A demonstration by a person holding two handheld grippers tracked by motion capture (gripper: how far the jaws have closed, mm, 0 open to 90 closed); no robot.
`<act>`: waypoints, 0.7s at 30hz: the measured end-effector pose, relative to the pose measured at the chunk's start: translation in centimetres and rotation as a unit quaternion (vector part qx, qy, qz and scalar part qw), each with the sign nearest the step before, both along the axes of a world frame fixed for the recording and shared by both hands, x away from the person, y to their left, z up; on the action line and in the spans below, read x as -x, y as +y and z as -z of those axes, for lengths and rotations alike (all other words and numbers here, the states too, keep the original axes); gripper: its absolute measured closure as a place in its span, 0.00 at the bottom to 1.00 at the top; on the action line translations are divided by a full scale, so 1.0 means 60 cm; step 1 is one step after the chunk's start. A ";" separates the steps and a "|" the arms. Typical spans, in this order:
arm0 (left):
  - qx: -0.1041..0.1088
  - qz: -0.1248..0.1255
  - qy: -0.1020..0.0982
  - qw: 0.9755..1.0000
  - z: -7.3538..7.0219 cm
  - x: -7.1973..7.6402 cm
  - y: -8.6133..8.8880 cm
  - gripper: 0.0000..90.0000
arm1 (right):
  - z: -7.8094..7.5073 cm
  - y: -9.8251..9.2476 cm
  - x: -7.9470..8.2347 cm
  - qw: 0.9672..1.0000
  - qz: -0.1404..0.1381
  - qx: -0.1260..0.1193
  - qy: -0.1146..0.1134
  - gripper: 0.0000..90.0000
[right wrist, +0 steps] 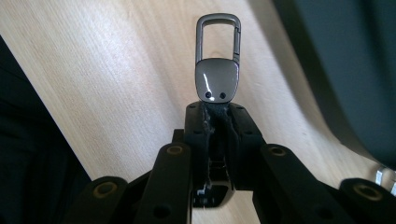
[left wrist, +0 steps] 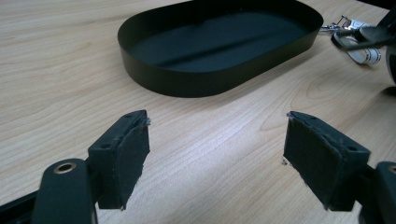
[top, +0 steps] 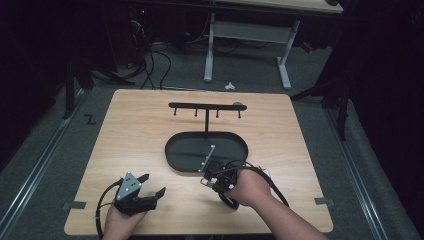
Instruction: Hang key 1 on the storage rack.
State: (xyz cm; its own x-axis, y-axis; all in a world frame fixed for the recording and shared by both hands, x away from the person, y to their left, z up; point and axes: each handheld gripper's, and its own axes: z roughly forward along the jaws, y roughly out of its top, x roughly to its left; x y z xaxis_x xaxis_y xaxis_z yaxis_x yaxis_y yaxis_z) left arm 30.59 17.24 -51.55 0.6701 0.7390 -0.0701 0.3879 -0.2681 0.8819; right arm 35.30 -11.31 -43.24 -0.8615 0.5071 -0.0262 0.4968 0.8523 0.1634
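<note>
Metal keyring clip (right wrist: 217,56) was clamped in our R gripper (right wrist: 215,114) just off the black tray (top: 175,155), L gripper (left wrist: 217,158) idle w/ jaws apart; we judged next step: lift clip to hook rack (top: 206,106).

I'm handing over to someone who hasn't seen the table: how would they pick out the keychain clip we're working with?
Start at the black oval tray in the middle of the wooden table. Just off its near right rim, the right claw is shut on the keychain clip. It is a small grey metal carabiner loop on a glossy plate with two rivets, the shiny piece among matte black things.
</note>
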 end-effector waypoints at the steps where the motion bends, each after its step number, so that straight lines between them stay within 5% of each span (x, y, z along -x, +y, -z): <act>1: 0.002 0.000 -0.001 1.000 0.000 -0.001 -0.001 0.25 | -0.006 -0.007 -0.001 1.000 0.004 -0.006 -0.001 0.90; 21: -0.006 0.010 -0.003 1.000 0.000 0.011 -0.001 0.25 | -0.076 -0.053 -0.013 0.997 0.046 -0.042 -0.050 0.90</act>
State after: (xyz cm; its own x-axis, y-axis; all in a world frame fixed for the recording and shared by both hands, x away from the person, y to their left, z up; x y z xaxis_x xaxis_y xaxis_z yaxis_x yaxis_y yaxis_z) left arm 29.94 17.15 -51.56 0.6855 0.7258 -0.0573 0.3771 -0.2867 0.8807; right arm 36.10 -14.49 -38.70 -0.8068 0.5874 -0.0639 0.5492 0.7855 0.2852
